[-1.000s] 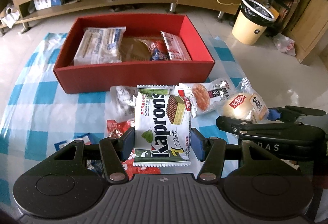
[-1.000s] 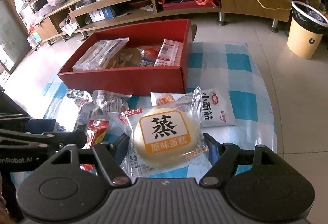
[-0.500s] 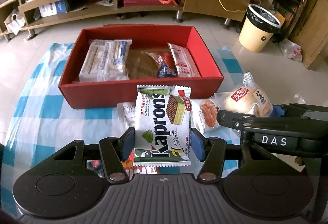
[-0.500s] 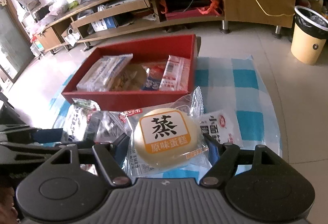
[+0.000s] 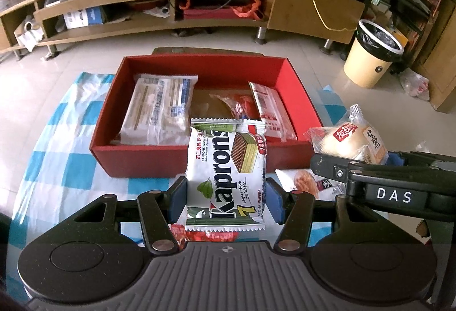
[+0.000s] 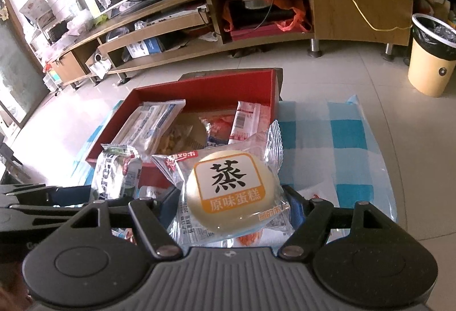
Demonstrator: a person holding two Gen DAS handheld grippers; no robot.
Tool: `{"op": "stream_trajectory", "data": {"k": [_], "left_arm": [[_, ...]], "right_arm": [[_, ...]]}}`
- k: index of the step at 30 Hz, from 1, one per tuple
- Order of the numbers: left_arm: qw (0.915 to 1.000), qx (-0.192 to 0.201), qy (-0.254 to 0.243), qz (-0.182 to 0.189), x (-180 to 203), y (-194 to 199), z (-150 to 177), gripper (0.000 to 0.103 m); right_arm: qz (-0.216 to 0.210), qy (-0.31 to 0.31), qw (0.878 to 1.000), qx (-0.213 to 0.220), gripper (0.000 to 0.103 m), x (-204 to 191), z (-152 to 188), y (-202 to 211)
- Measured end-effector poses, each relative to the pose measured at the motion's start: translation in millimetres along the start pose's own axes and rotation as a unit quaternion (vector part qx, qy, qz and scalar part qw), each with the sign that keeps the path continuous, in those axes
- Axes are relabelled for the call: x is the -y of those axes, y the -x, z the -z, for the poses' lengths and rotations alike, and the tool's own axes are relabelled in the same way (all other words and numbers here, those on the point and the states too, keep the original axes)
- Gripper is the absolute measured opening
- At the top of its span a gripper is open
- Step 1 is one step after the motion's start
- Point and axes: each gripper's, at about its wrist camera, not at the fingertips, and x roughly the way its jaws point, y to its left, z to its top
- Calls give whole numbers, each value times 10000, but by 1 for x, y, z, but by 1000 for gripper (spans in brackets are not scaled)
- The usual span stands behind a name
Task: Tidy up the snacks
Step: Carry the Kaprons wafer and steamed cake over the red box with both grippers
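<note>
Both clamped snacks now nearer red box (image 5: 182,160): left hand-held gripper (image 5: 226,198) on wafers (image 5: 225,168), right hand-held gripper (image 6: 230,208) on cake (image 6: 230,200), hiding table snacks.

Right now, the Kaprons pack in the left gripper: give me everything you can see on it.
The Kaprons wafer pack is a flat, glossy white sachet with crimped ends, green trim, black lettering, a leaf and a layered-wafer picture; it looks like plastic film, sealed and uncrumpled. It stands upright, face to the camera, pinched at its side edges by the left gripper, in front of the red box. In the right wrist view it shows edge-on. Only the pads appear to touch it.
</note>
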Motion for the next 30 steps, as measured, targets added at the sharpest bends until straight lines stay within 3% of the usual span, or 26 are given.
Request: {"op": "stream_trajectory", "data": {"k": [30], "left_arm": [[9982,341,210,-447,-23,-42,-70,64]], "right_arm": [[-166,-270,9994,107,72,-1,-69,-59]]}}
